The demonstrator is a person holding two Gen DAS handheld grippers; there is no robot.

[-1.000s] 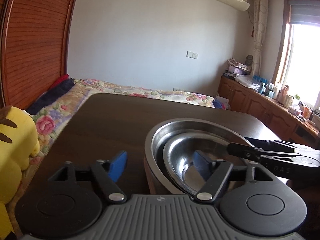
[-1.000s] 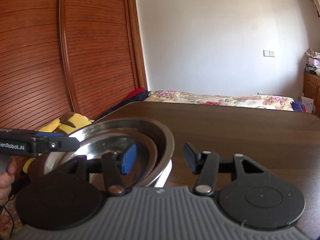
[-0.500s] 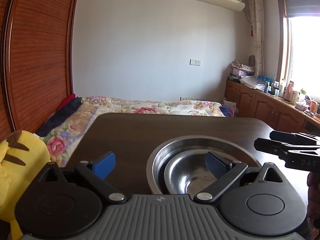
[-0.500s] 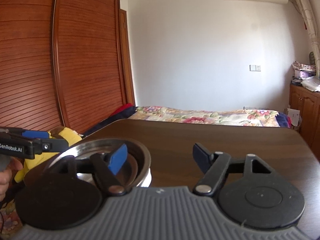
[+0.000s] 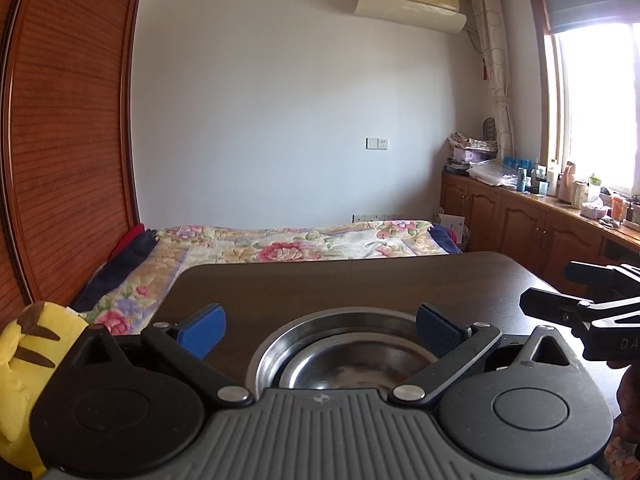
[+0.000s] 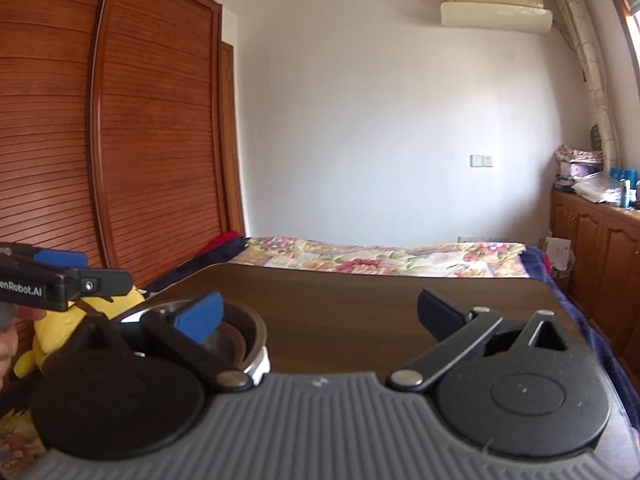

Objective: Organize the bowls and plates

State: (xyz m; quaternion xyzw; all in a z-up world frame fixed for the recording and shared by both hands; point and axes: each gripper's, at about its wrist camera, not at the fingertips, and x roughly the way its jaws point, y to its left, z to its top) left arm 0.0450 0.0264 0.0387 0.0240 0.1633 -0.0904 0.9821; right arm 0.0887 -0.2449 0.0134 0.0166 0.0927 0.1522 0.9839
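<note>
A yellow plush toy (image 5: 28, 364) sits left of the left gripper (image 5: 320, 330), off the bench (image 5: 360, 280) edge. That gripper's blue-padded fingers (image 5: 202, 326) are spread wide, released, holding nothing. Between and just below them rests a small steel bowl (image 5: 352, 372) nested inside a large steel bowl (image 5: 340, 318). The right gripper (image 6: 320, 316) is likewise spread and empty, the nested bowls behind its left finger.

a large shiny steel bowl (image 5: 272, 344) sits upright near the front edge of the dark wooden surface (image 5: 340, 280). a smaller steel bowl (image 5: 352, 364) is nested inside it, also upright, both with nothing in them.
</note>
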